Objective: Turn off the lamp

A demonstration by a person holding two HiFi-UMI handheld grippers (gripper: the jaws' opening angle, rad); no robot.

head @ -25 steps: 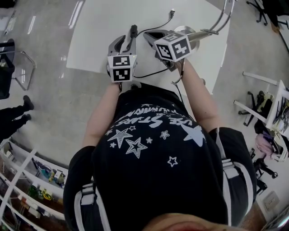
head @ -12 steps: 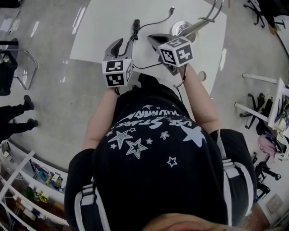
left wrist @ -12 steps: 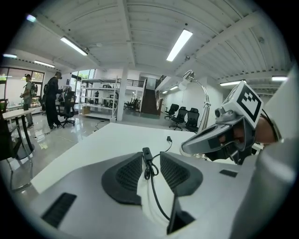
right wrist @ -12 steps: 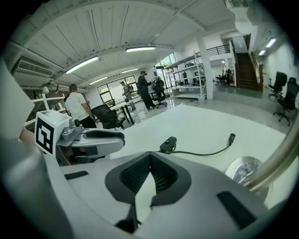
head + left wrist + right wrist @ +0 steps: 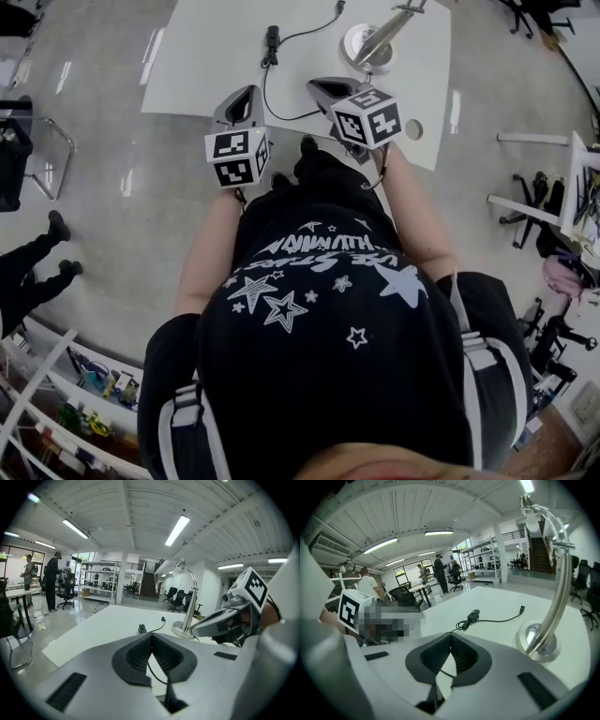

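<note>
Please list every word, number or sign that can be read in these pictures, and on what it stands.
"STARS": white print on the black shirt; the other words there are too distorted to read.
On the left marker cube and right marker cube: square patterns only, no letters.
Nothing else is readable.

A white counter (image 5: pixel 206 56) stands on a glossy grey floor (image 5: pixel 103 197) — a dark chair (image 5: pixel 14 155) and a bystander's legs (image 5: pixel 33 258) at its left, shelving (image 5: pixel 56 394) nearer. Far off, people (image 5: pixel 50 581) stand by office chairs (image 5: pixel 67 591) under ceiling strip lights (image 5: pixel 177 529).
</note>
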